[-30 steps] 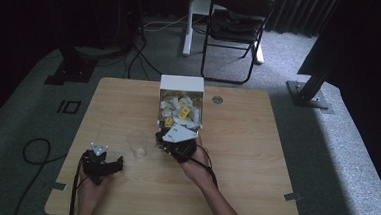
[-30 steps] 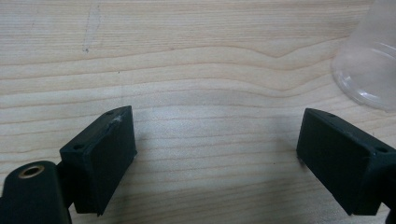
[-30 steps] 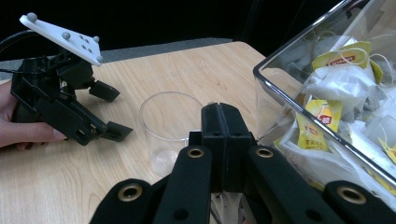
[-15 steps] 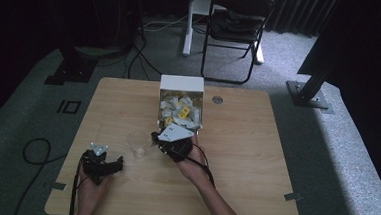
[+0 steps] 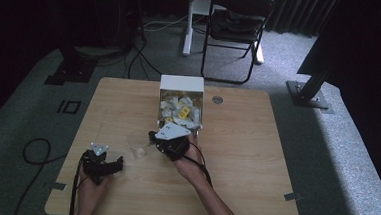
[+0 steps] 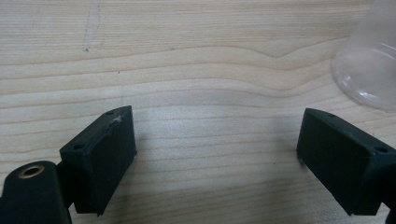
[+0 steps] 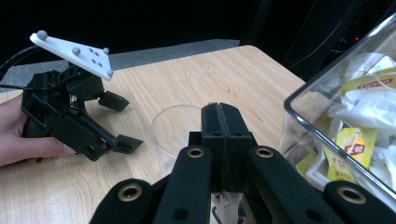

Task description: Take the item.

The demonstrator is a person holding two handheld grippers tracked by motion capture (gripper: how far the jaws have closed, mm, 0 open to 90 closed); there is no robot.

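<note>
Shifted a little toward the left of the high view since the earlier frames: right gripper [image 5: 152,138], now with its tip just beside the clear plastic cup [image 5: 137,145] — left gripper [image 5: 116,164] unmoved at lower left of the table [image 5: 253,191]. Pressed flat together in the right gripper view, the right gripper's [image 7: 219,140] jaws, with something pale caught low behind them, too hidden to name; cup [image 7: 180,133] right beyond the tips at frame centre, upright, nothing visible inside. Spread wide in the left gripper view, the left gripper's [image 6: 215,154] jaws, bare wood between them and the cup's [image 6: 369,70] rim at upper right, well clear of the pads. At upper centre of the tabletop, one white-backed clear box [image 5: 180,104], lying open toward the hands, heaped with tea bags [image 5: 179,111] — white sachets and several yellow ones, too jumbled to count; same box [image 7: 345,116] at the right edge of the right gripper view, yellow-labelled packets against its clear wall. Counted: one cup, one box, two grippers, one black chair [image 5: 236,30] beyond the table at top of frame.
</note>
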